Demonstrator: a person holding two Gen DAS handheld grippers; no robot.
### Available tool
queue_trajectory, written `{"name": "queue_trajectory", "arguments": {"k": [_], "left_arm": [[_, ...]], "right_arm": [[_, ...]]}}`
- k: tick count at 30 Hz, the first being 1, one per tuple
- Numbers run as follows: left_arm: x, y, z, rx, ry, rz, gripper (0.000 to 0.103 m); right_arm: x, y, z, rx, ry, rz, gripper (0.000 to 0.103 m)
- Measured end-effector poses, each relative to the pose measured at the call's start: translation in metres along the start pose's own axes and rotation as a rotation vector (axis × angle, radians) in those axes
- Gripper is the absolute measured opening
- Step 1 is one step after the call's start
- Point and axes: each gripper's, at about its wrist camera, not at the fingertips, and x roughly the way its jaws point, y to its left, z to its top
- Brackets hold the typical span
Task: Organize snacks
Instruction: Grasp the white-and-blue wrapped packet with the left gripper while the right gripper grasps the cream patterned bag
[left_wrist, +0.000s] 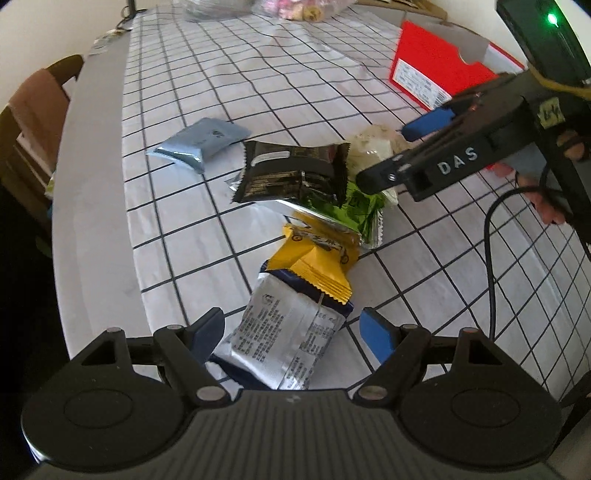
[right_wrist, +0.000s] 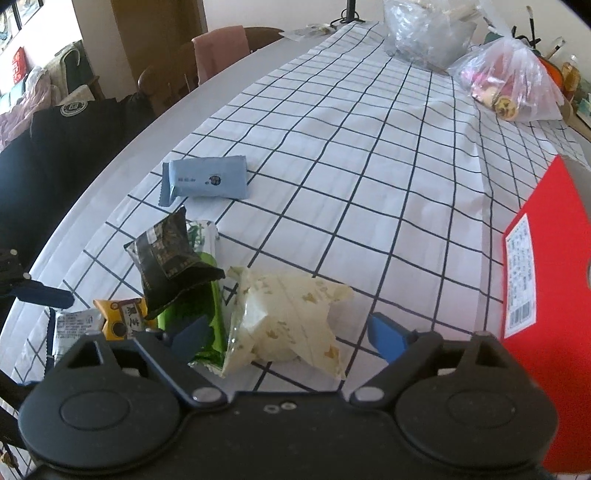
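Item: cream, crinkled plastic snack packet (right_wrist: 291, 317), lying on the white, black-gridded cloth of the bench (right_wrist: 369, 184), at the end of the snack cluster nearest the red cardboard box (right_wrist: 546, 258). It is framed between the spread jaws of the right gripper (right_wrist: 288, 338), which is the nearer; no pad contact is seen. Its long axis is judged to run roughly across the jaw gap.

Item: silver printed foil sachet (left_wrist: 284, 332), overlapped by a yellow packet (left_wrist: 317, 266), set lengthwise between the spread jaws of the left gripper (left_wrist: 291, 332), unpinched.

Adjoining: black packet (right_wrist: 170, 258), green packet (right_wrist: 207, 317). Apart: pale blue packet (right_wrist: 207, 181).
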Motion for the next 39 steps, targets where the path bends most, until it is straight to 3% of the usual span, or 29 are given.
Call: {"name": "queue_trajectory", "arguments": {"k": [6,9,16,25,39], "left_arm": [[0.005,-0.005,0.000,0.036,0.008,-0.002,0.078],[0.006,-0.005,0.000,0.034,0.007,0.006,0.067],[0.005,-0.006,-0.003,0.011,-0.002,0.031,0.060],[0.004,-0.007,-0.004,-0.081,-0.023,0.080,0.052],[-0.005,0.004,-0.016,-0.325,-0.063,0.107,0.048]], "right_arm": [[0.003,-0.003,0.001,0.014,0.001,0.011,0.087],[0.003,-0.004,0.001,0.023,-0.003,0.019,0.085],[0.001,-0.005,-0.001,0.061,-0.007,0.035,0.063],[-0.008,-0.006,-0.010,0.076,-0.031,0.014,0.054],[-0.051,-0.019,-0.042,0.162,-0.059,0.012,0.050]]}}
